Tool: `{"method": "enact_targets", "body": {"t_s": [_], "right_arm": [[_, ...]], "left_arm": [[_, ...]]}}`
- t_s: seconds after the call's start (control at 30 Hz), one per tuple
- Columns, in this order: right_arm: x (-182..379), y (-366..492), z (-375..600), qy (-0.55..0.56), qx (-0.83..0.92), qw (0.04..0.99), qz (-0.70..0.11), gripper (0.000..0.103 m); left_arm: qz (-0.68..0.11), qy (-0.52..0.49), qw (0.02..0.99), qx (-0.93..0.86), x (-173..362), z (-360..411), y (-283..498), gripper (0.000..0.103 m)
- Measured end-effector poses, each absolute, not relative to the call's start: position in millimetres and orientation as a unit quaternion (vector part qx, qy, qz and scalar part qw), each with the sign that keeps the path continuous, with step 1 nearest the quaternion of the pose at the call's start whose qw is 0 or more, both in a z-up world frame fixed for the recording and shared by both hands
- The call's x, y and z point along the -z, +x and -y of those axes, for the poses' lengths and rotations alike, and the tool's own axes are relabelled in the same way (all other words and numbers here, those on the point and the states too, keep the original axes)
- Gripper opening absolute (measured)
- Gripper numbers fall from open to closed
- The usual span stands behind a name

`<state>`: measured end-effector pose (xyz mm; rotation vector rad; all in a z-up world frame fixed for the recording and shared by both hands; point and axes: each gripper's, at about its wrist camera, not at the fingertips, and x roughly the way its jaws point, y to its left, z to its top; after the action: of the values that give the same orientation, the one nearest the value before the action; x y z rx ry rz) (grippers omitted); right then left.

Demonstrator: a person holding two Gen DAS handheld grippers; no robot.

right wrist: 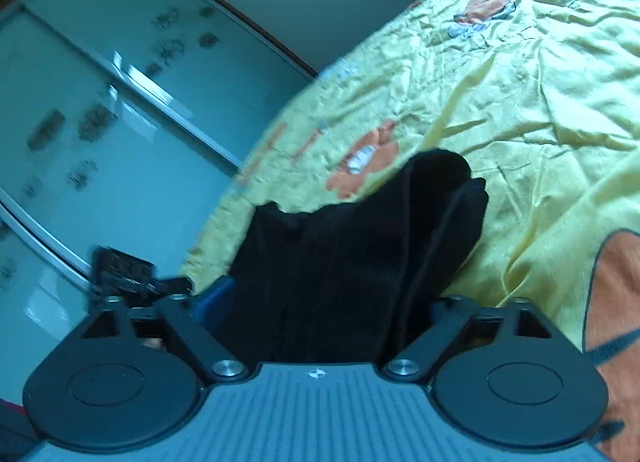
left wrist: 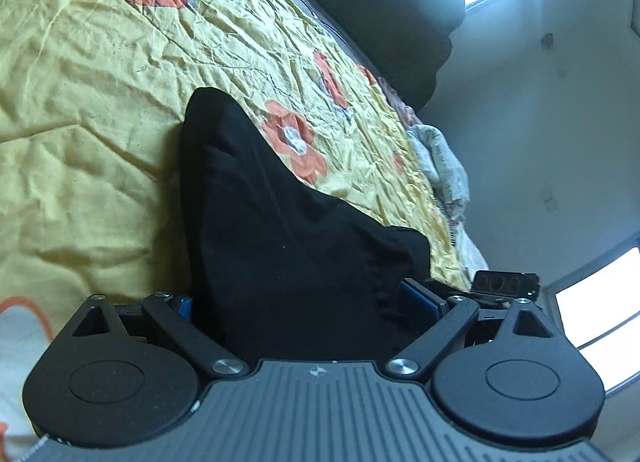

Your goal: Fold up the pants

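Your left gripper (left wrist: pixel 312 302) stands wide, blue pads spread to either side of a thick bundle of the black pants (left wrist: pixel 280 230). Cloth fills the gap between the jaws, but whether the pads actually press on it you cannot tell from this view. Your right gripper (right wrist: pixel 324 302) is set somewhat narrower, and the pants (right wrist: pixel 360 246) again fill the space between its fingers. The far pad is buried behind the fabric, so a true clamp is not confirmed there either. From each gripper the garment runs straight ahead and away, long axis roughly in line with the fingers, ending in a rounded folded edge resting on the yellow flowered bedspread (left wrist: pixel 100 102). In the left view the cloth tapers to a blunt tip well up the bed. In the right view it ends in two stacked lobes, which suggests layers already doubled. Neither hand looks clearly nearer, since both have fabric right at the jaw roots. The other gripper shows just beside the pants at the frame edge in each view, so your hands sit close together on the same end. Judgement: the next fold depends on carrying this near end forward along that axis toward the far edge. Loose layers could slip if the grip is shallow.
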<state>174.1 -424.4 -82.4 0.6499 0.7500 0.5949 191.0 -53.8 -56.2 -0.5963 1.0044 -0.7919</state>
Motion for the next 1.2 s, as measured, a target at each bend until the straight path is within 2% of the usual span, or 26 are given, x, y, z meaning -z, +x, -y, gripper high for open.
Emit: {"method": "enact_targets", "body": {"t_s": [0.03,0.07,0.1,0.2,0.3,0.57,0.77,0.93,1.2], "right_arm": [[83,174,422,0.297,-0.27,0.842,-0.36,0.057],[85,172,425,0.3,-0.259,0.843,-0.365,0.042],[86,171,426,0.305,-0.252,0.843,-0.366,0.037],[86,161,424,0.303,-0.237,0.851,-0.358,0.034],[74,151,413,0.277,-0.221,0.868,-0.348,0.032],[18,155,369,0.176,-0.227,0.909,-0.302,0.029],[-5,198,329,0.118,-0.229,0.928,-0.27,0.029],[3,250,305,0.119,-0.229,0.928,-0.268,0.029],[42,296,293,0.129,-0.195,0.92,-0.315,0.031]], "left_arm": [[-0.461,-0.266,0.766,0.36,55,56,191,0.085],[-0.461,-0.254,0.773,0.354,54,59,189,0.077],[-0.46,-0.24,0.781,0.348,53,63,188,0.063],[-0.459,-0.208,0.802,0.322,53,62,187,0.037],[-0.456,-0.21,0.808,0.308,52,56,187,0.02],[-0.371,-0.129,0.872,0.293,7,52,161,0.017],[-0.334,-0.109,0.901,0.256,-21,25,188,0.017],[-0.332,-0.091,0.914,0.214,-22,8,228,0.017],[-0.375,-0.088,0.906,0.176,13,-3,262,0.017]]}}
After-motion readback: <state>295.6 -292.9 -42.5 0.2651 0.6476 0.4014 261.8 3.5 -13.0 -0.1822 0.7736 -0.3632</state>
